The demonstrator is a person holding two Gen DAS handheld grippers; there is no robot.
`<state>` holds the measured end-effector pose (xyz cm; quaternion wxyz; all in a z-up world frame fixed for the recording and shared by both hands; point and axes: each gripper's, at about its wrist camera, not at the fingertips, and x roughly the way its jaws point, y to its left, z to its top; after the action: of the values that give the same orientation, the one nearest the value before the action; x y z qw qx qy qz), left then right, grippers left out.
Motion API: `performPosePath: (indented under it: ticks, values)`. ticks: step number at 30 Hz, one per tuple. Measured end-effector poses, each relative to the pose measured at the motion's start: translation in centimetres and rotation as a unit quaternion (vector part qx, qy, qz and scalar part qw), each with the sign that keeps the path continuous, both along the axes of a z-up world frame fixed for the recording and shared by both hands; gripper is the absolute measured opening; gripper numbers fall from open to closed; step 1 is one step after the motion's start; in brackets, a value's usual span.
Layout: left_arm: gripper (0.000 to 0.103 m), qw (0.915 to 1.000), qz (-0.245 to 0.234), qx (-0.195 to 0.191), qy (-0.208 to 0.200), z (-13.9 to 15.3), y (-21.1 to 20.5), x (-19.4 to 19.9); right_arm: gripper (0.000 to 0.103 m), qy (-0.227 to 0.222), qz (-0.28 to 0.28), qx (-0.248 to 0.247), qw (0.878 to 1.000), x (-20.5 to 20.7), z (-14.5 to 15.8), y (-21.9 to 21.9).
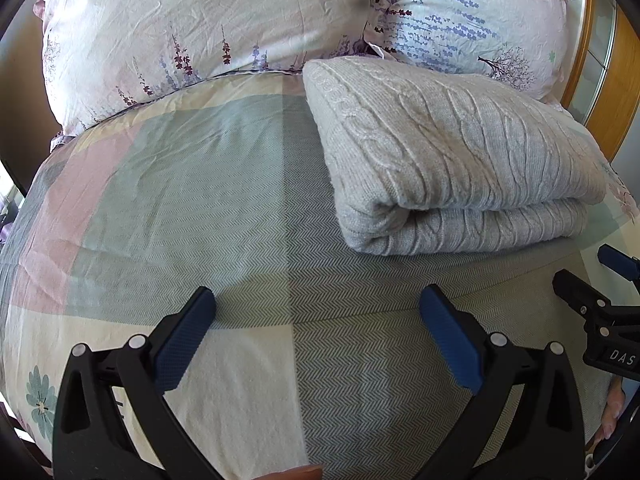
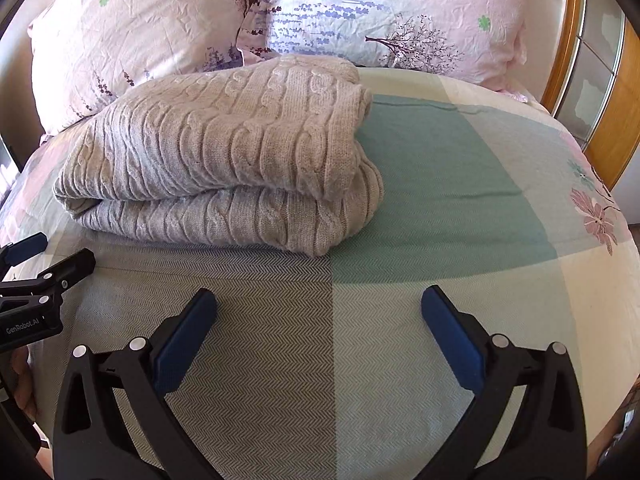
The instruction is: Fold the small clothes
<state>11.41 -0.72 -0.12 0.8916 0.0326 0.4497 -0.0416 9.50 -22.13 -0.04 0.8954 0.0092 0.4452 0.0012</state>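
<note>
My left gripper (image 1: 316,332) and right gripper (image 2: 318,332) hang spread wide and empty above the bed (image 1: 180,200). The folded sweater (image 2: 224,160) lies near the pillows (image 2: 400,8): soft, thick, floppy knit, probably best pinched at its near corners.

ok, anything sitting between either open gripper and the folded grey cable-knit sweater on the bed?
Nothing visible. Only bare patchwork bedspread lies between the left gripper and the folded grey cable-knit sweater, and the same for the right gripper. Both sets of jaws are wide open and empty. The floral pillows sit behind the sweater.
</note>
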Motion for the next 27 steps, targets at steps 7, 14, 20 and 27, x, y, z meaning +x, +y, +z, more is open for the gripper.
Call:
performPosePath:
  ticks: [7,14,20,27]
  values:
    - [0.101,1.0,0.0,0.0,0.0,0.01,-0.02,-0.04,0.102,0.0,-0.001,0.0,1.0,-0.02,-0.03,0.05]
    - [0.101,1.0,0.0,0.0,0.0,0.02,-0.02,-0.05,0.102,-0.001,-0.002,0.0,1.0,-0.02,-0.07,0.11]
    - [0.101,1.0,0.0,0.0,0.0,0.02,-0.01,-0.06,0.102,-0.001,-0.003,0.0,1.0,-0.01,-0.09,0.14]
    - [0.101,1.0,0.001,0.0,0.0,-0.01,0.01,-0.07,0.102,-0.001,-0.004,0.0,1.0,0.0,-0.08,0.18]
